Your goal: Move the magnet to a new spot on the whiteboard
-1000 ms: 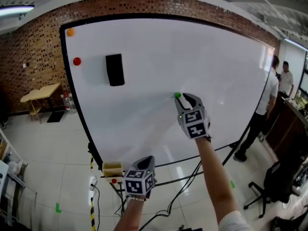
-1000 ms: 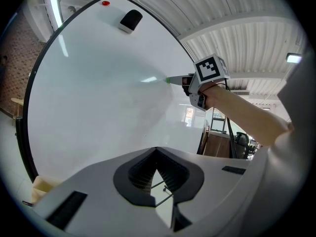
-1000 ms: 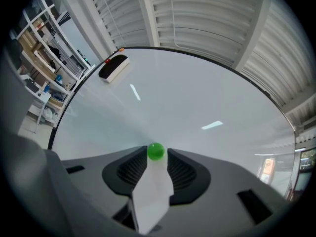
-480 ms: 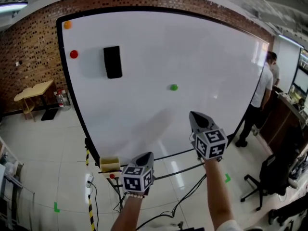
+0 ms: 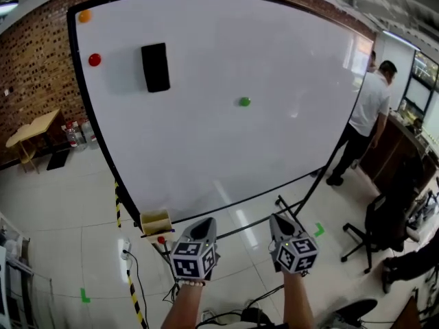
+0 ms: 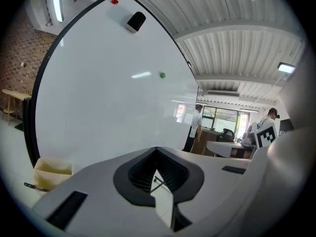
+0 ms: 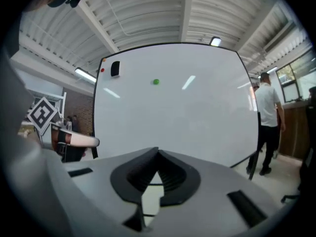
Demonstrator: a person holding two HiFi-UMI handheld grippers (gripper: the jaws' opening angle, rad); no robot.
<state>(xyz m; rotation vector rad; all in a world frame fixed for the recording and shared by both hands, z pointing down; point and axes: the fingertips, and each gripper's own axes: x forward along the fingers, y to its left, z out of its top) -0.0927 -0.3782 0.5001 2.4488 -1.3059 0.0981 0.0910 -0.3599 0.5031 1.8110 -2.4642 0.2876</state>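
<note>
Since a second ago the right gripper (image 5: 278,222) has dropped away from the green magnet (image 5: 245,101) and now hangs low beside the left gripper (image 5: 204,225), below the whiteboard (image 5: 206,149). Both pairs of jaws are closed and empty. Three magnets sit on the board: green alone near the middle, red (image 5: 95,59) and orange (image 5: 84,16) at the upper left. One black eraser (image 5: 156,67) is right of the red. A person (image 5: 367,115) stands at the right.

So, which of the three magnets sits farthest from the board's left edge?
The green magnet, near the middle of the whiteboard; the orange magnet and the red magnet sit by its left edge.
</note>
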